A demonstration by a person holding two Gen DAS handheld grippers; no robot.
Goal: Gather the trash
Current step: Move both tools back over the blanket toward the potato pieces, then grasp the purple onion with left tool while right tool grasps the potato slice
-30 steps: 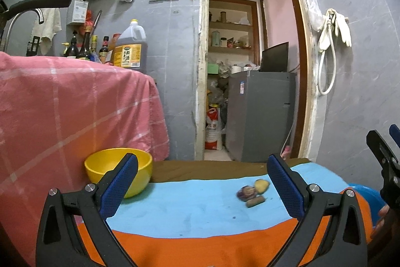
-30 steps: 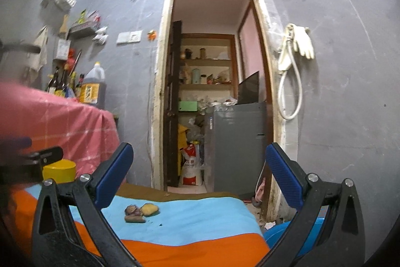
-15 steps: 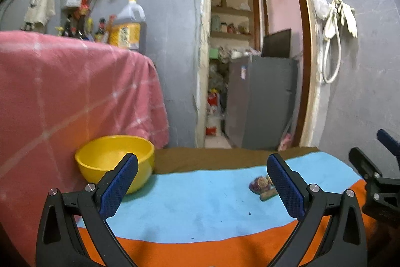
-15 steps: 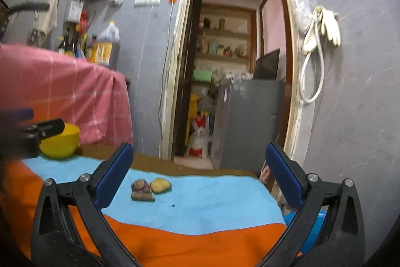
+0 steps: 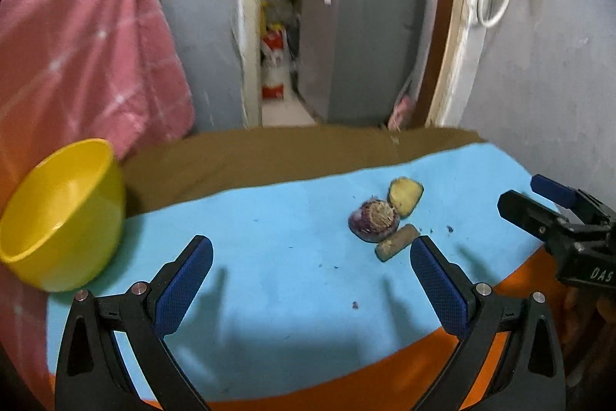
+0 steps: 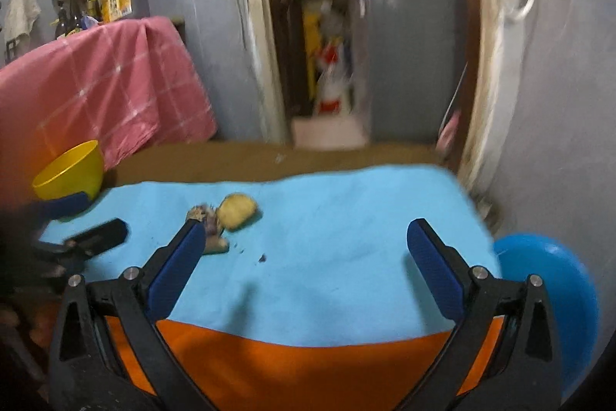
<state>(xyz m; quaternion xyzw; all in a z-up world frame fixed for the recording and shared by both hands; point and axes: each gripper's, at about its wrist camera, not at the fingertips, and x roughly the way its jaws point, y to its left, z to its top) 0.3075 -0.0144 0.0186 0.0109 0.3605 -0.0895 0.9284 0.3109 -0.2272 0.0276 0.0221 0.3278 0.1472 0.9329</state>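
- Left black gripper with blue pads: spread wide, empty, hovering over the light-blue cloth, just short of the scraps.
- Right black gripper with blue pads: also spread wide, empty, above the same cloth, right of the scraps (left pad overlapping them in its own view).
- Trash, near the middle of the cloth: purple onion end, yellowish peel chunk touching its far side, brown stubby stem piece just in front; small dark crumbs around.
- Round yellow plastic bowl: at the cloth's left edge, well apart from the scraps.
- Round blue tub: beyond the cloth's right edge, lower down.
- Pink checked cloth: draped behind the bowl.
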